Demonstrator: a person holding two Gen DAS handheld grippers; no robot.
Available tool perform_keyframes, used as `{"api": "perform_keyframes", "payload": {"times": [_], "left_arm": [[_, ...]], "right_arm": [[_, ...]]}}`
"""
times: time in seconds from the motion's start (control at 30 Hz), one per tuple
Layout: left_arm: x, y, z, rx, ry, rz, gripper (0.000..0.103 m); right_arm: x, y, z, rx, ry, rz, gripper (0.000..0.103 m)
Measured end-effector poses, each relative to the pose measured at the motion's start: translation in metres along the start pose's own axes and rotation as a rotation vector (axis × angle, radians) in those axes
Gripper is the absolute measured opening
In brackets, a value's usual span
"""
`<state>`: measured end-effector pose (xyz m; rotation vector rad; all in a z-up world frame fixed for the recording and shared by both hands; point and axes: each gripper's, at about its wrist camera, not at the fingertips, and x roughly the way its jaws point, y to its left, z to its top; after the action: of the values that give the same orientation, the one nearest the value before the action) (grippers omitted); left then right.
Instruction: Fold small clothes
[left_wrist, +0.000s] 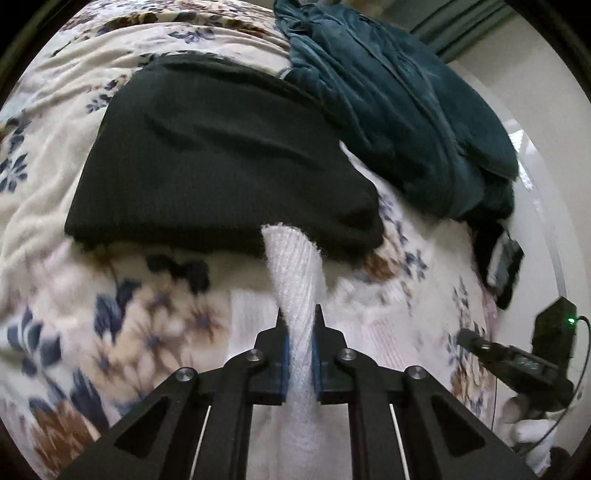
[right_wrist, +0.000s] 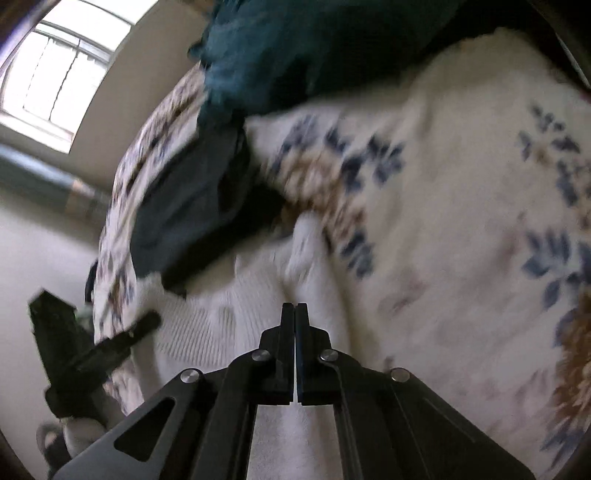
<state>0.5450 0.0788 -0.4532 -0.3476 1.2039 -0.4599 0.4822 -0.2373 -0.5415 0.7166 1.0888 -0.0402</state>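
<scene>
**White knit pinched on the floral bed**

So up close the left gripper was clamped on a bunched strip of the white ribbed garment; the cloth ran up between the blue pads and stuck out past the tips; the rest of it lay under the gripper on the floral bedspread. The right gripper had its jaws pressed together with only a sliver showing between them; honestly couldn't tell if any cloth was caught in there, the white garment sat right beneath it and the shot was blurry. Just past the white strip's end was a folded black garment, lying flat on the bed; farther back a heap of teal fabric was touching its far edge; a window glowed way off.
</scene>
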Motion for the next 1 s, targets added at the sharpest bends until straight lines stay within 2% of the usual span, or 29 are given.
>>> {"api": "perform_keyframes", "payload": {"times": [0.03,0.1,0.2,0.27,0.3,0.33,0.4,0.43,0.47,0.63,0.73,0.77,0.83,0.9,0.97,1.0], "left_arm": [[0.007,0.003,0.004,-0.003,0.016,0.011,0.007],[0.020,0.006,0.005,-0.021,0.049,0.016,0.007],[0.017,0.003,-0.002,0.007,0.060,0.015,0.007],[0.011,0.003,-0.009,0.009,0.059,0.010,0.007],[0.009,0.003,-0.011,0.007,0.058,0.010,0.007],[0.006,0.004,-0.014,0.005,0.055,0.012,0.007],[0.001,0.005,-0.016,-0.004,0.045,0.011,0.007],[0.000,0.005,-0.015,-0.006,0.042,0.007,0.007],[-0.005,0.003,-0.014,-0.003,0.032,-0.003,0.007],[-0.023,-0.014,-0.001,0.034,-0.033,-0.023,0.007],[-0.006,-0.019,0.016,0.055,-0.012,0.000,0.007],[0.011,-0.015,0.023,0.055,0.020,0.014,0.007],[0.040,0.000,0.028,0.008,0.097,0.044,0.008],[0.054,0.013,0.024,-0.039,0.184,0.015,0.012],[0.039,0.010,0.018,-0.019,0.175,-0.005,0.018],[0.022,0.009,0.011,-0.008,0.153,-0.032,0.025]], "right_arm": [[0.001,-0.002,0.006,0.015,0.019,0.027,0.000],[0.016,-0.007,0.017,0.068,0.136,0.112,0.000],[0.035,0.003,0.018,0.010,0.268,0.098,0.006],[0.049,0.010,0.011,-0.024,0.310,0.110,0.030],[0.058,0.013,0.007,-0.032,0.333,0.105,0.050],[0.068,0.015,0.003,-0.038,0.361,0.096,0.053],[0.084,0.018,-0.004,-0.055,0.380,0.068,0.050],[0.081,0.020,-0.008,-0.067,0.352,0.060,0.015],[0.076,0.023,-0.009,-0.076,0.307,0.040,0.011],[0.031,0.028,-0.009,-0.076,0.148,0.055,0.010],[0.014,0.031,0.003,-0.069,0.066,0.031,0.010],[0.019,0.033,0.010,-0.069,0.060,0.005,0.010],[0.038,0.029,0.018,-0.061,0.101,-0.031,0.010],[0.069,0.022,0.023,-0.035,0.204,-0.074,0.011],[0.079,0.018,0.021,-0.010,0.284,-0.068,0.016],[0.073,0.018,0.019,-0.014,0.280,-0.047,0.018]]}}
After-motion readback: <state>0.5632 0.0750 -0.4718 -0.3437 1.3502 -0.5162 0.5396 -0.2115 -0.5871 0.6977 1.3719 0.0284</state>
